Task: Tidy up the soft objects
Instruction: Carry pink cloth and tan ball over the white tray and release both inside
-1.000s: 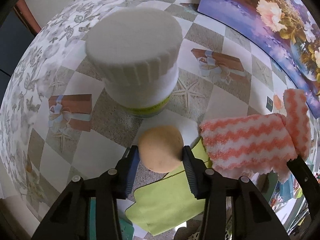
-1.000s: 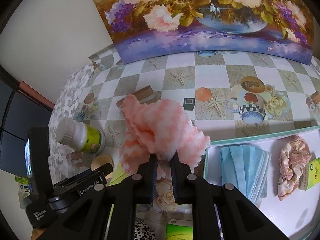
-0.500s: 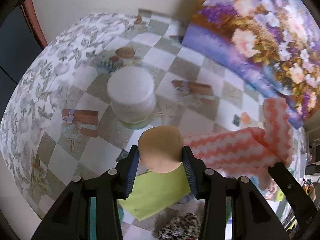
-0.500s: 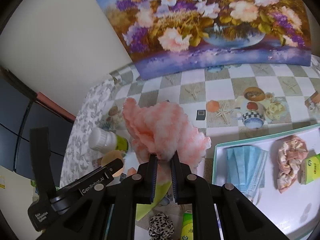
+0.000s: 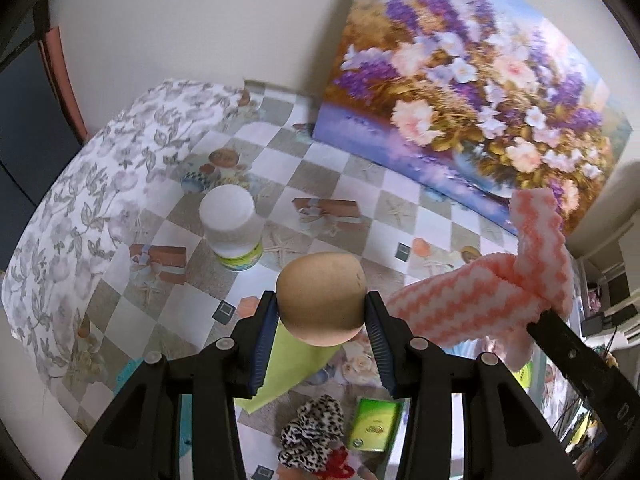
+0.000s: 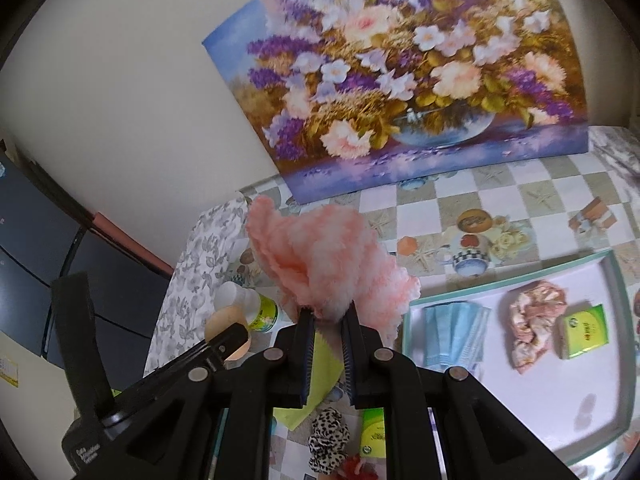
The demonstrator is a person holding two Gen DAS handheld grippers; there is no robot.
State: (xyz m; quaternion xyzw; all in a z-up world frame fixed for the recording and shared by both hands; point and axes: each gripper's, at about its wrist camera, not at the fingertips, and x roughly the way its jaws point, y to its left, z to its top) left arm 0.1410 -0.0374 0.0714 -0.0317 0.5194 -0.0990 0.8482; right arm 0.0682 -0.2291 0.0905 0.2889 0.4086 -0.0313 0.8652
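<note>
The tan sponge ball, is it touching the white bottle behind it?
Apart. The left wrist view shows the sponge ball lifted in the left gripper, with bare tablecloth between it and the bottle.

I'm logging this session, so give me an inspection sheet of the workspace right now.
Surface: checkered tablecloth; white tray at right.
Job's things: tan sponge ball, pink zigzag cloth, both lifted; blue masks and floral scrunchie in tray; leopard scrunchie, green cloth on table.
Clutter: white-capped bottle, green packets.
Grippers: left claw shut on ball; right claw shut on cloth.
Cables: nothing seen.
Surroundings: flower painting against wall.
</note>
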